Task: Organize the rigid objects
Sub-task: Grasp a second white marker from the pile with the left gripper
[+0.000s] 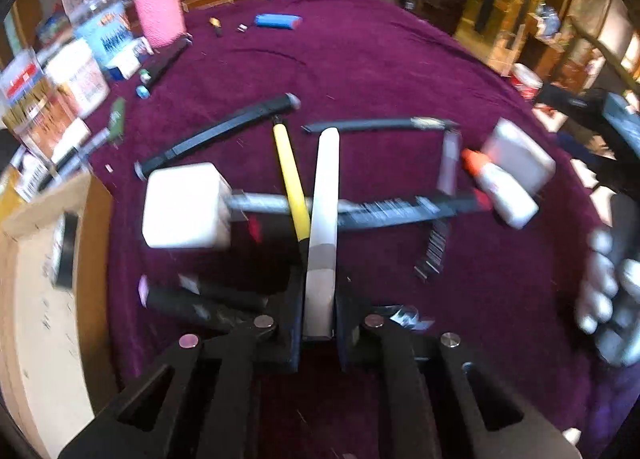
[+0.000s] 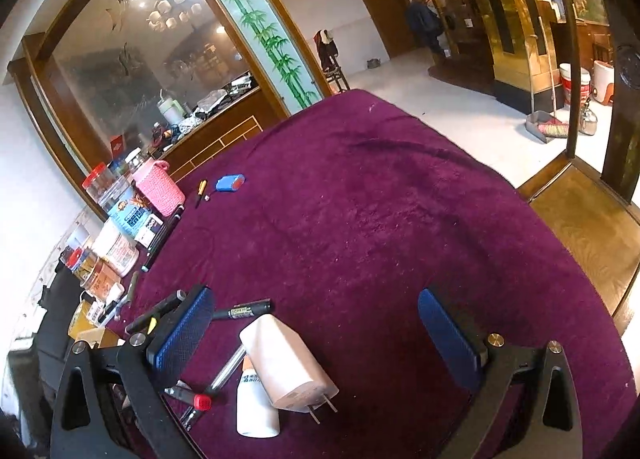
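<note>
Left gripper (image 1: 319, 299) clamps a white stick (image 1: 325, 215) above the maroon cloth (image 1: 380, 71); right gripper (image 2: 316, 339), seen only from its own view, gapes over the white charger (image 2: 286, 365). Pink basket (image 2: 157, 187) contents unclear.

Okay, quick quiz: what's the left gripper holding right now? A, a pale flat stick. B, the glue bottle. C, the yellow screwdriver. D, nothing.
A: the left gripper is shut on the pale stick, which juts forward from between its pads, while the yellow screwdriver and glue bottle lie on the cloth beyond.
</note>
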`<state>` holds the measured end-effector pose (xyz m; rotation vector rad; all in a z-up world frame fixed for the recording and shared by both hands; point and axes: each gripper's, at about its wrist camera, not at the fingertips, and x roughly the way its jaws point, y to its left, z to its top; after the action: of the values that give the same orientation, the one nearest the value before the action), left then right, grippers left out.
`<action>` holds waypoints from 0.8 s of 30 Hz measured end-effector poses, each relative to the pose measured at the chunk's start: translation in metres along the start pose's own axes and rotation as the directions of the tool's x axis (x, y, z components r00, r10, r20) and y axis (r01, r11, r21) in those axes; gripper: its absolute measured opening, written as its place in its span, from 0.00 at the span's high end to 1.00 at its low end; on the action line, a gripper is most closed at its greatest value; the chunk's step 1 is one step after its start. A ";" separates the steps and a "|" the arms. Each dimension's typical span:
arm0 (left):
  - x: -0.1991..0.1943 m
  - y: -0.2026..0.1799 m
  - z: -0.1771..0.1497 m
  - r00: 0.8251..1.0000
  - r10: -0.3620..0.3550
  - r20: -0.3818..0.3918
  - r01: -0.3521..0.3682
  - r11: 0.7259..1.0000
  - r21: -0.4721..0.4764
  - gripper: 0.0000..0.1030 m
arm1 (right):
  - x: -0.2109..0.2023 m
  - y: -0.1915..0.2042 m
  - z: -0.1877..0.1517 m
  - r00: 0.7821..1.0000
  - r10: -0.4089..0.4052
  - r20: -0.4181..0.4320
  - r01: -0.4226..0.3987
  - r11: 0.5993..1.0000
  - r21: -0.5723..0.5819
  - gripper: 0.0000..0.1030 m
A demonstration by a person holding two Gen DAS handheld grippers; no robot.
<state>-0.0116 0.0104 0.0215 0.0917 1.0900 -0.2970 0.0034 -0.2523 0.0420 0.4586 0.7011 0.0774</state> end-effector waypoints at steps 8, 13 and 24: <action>-0.016 -0.010 -0.006 0.999 -0.029 0.028 0.029 0.999 0.018 0.62 | 0.005 0.008 -0.004 1.000 0.007 -0.024 -0.008 1.000 -0.030 0.01; 0.000 -0.019 0.007 1.000 -0.012 0.013 0.011 0.999 0.033 0.62 | 0.007 0.004 -0.004 1.000 -0.008 -0.026 0.008 1.000 -0.017 0.01; -0.020 -0.019 0.008 0.996 -0.001 0.086 0.000 1.000 0.016 0.62 | 0.014 0.009 -0.006 0.998 -0.017 -0.056 0.014 0.999 -0.046 0.01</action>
<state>-0.0186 -0.0062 0.0445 0.0921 1.0023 -0.3077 0.0104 -0.2389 0.0335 0.4086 0.7571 0.0917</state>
